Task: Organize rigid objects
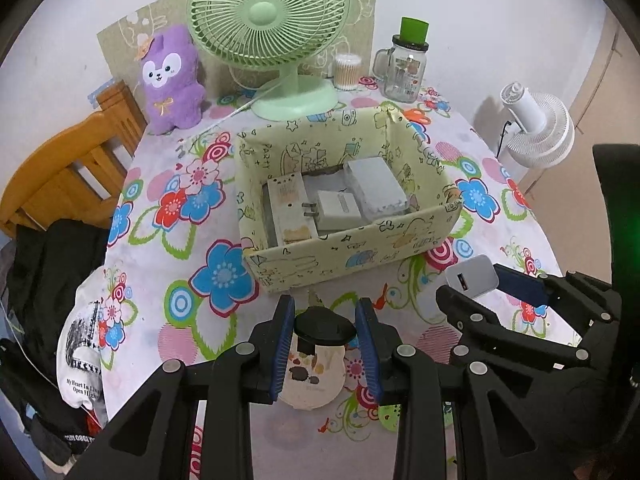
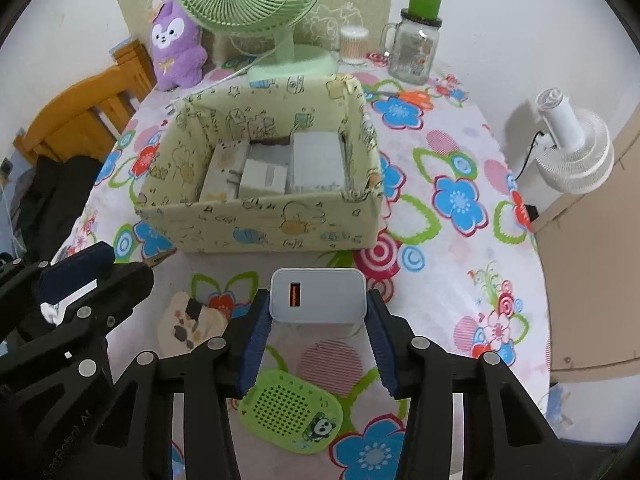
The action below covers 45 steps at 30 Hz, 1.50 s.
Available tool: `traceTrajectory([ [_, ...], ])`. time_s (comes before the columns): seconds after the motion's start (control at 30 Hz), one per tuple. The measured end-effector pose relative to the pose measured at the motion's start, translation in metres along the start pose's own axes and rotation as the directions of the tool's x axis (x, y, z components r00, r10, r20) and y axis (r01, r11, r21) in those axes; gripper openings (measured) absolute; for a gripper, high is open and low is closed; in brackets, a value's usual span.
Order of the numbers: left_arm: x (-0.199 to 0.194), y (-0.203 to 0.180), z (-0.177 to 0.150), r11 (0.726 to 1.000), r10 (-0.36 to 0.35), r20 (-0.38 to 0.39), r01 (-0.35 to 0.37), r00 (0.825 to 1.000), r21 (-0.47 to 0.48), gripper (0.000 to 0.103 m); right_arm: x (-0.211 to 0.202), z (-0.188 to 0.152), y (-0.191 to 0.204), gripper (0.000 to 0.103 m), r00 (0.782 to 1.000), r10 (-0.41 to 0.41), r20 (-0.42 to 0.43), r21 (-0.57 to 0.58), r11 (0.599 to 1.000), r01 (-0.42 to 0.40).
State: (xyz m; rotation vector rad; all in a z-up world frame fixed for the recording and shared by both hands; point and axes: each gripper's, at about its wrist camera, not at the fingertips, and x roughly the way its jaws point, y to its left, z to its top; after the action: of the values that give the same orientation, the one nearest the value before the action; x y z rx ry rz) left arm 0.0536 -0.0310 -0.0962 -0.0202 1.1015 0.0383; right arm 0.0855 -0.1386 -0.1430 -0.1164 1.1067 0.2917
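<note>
The left claw [image 1: 325, 344] is clamped on a cream bottle with a black cap [image 1: 320, 356], held above the tabletop [image 1: 168, 240] just in front of the patterned box [image 1: 344, 256]. Beside it, the right claw [image 2: 319, 320] grips a white USB charger [image 2: 319, 296] by its sides. Both loads should probably clear the box's near wall before lowering. The back already holds chargers [image 2: 264, 180], so the bare front strip looks safest; releasing one claw at a time avoids a clash.

Even, soft indoor light — mild shadows on the wall [image 1: 480, 20], sharp centre, strong fisheye bending and dark corners.
</note>
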Motion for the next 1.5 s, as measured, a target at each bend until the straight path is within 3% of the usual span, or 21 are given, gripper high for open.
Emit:
traceTrajectory([
  [0.87, -0.010, -0.011, 0.031, 0.996, 0.072, 0.035, -0.070, 0.997, -0.060, 0.031, -0.015, 0.030, -0.013, 0.050, 0.998, 0.034, 0.045, -0.098, 0.995, -0.029],
  [1.5, -0.007, -0.009, 0.061, 0.996, 0.059, 0.054, -0.056, 0.997, -0.064, 0.031, -0.019, 0.061, -0.024, 0.050, 0.995, 0.085, 0.049, -0.108, 0.991, -0.079],
])
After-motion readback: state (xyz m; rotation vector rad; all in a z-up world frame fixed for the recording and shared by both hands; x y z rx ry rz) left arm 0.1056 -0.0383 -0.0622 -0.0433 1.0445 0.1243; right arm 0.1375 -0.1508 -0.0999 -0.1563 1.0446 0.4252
